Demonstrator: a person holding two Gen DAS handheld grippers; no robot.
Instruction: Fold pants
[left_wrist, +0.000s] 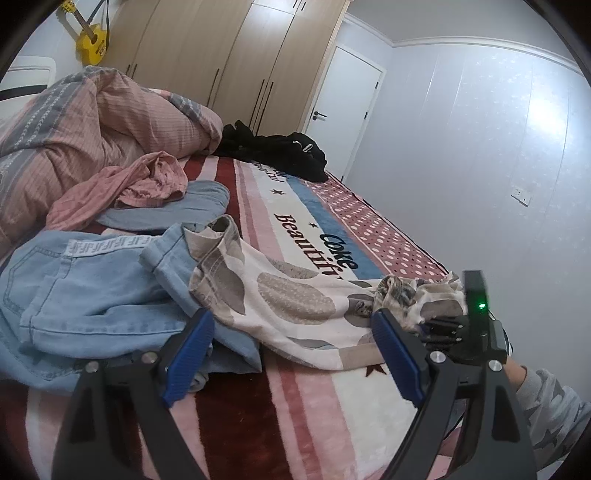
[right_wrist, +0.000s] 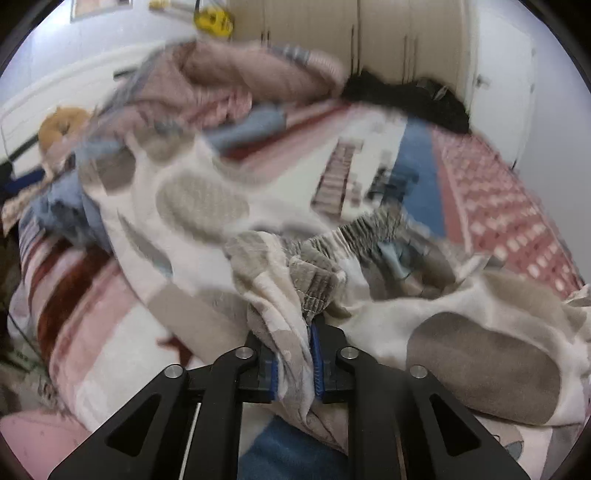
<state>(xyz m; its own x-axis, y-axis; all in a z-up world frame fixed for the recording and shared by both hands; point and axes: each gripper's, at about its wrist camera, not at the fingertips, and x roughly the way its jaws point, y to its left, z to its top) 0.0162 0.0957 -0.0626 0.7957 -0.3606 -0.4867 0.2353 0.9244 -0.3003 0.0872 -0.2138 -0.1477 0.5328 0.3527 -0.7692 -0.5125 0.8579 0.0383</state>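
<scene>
The pants (left_wrist: 295, 306) are cream with grey-brown oval patches and lie stretched across the striped blanket (left_wrist: 280, 406). My left gripper (left_wrist: 291, 332) is open and empty, its blue pads just short of the pants' near edge. My right gripper (right_wrist: 293, 354) is shut on the pants (right_wrist: 207, 199) near the gathered elastic waistband (right_wrist: 354, 229) and holds that end bunched and lifted. The right gripper also shows in the left wrist view (left_wrist: 443, 325) at the pants' right end. The right wrist view is blurred by motion.
Light blue jeans (left_wrist: 74, 291) lie bunched at the left, partly under the pants. A pink garment (left_wrist: 140, 184) and a blue one (left_wrist: 173, 210) lie behind them, with a pink quilt (left_wrist: 74, 122) beyond. Black clothes (left_wrist: 280, 151) lie at the far end.
</scene>
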